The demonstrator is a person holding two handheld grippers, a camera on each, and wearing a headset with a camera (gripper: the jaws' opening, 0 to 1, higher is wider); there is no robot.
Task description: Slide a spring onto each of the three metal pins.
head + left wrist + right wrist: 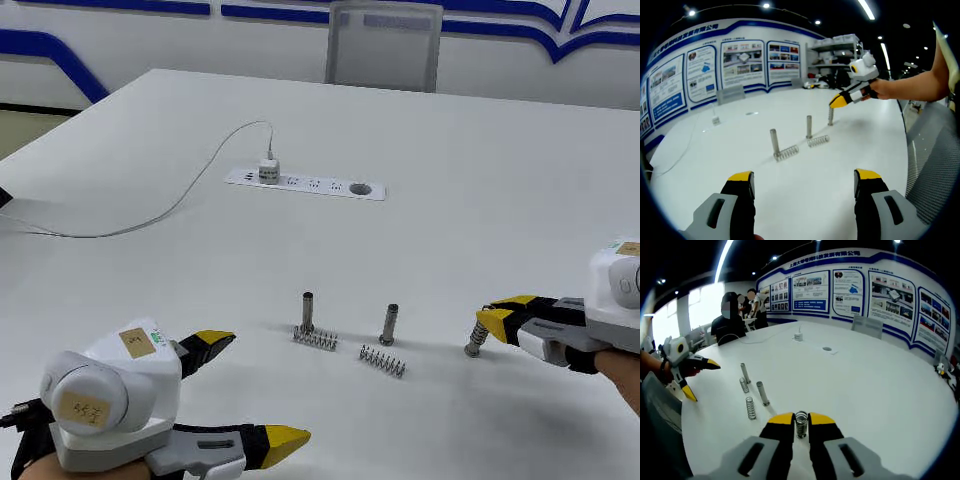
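The right tool (801, 416) grips the spring (801, 428), probably seating it on the 3 o'clock pin (476, 341); the left tool (250, 390) rests open.

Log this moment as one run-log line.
right claw: shut on spring on end pin | left claw: open, hovering | loose springs: two, beside bare pins

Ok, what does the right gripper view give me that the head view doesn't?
Right gripper view: the right gripper seen along its jaws, closed on the upright spring, with seated people behind. Head view: that gripper from the side, and the hand holding it. Both: two bare pins, a loose spring lying beside each, the open left gripper, the power strip.
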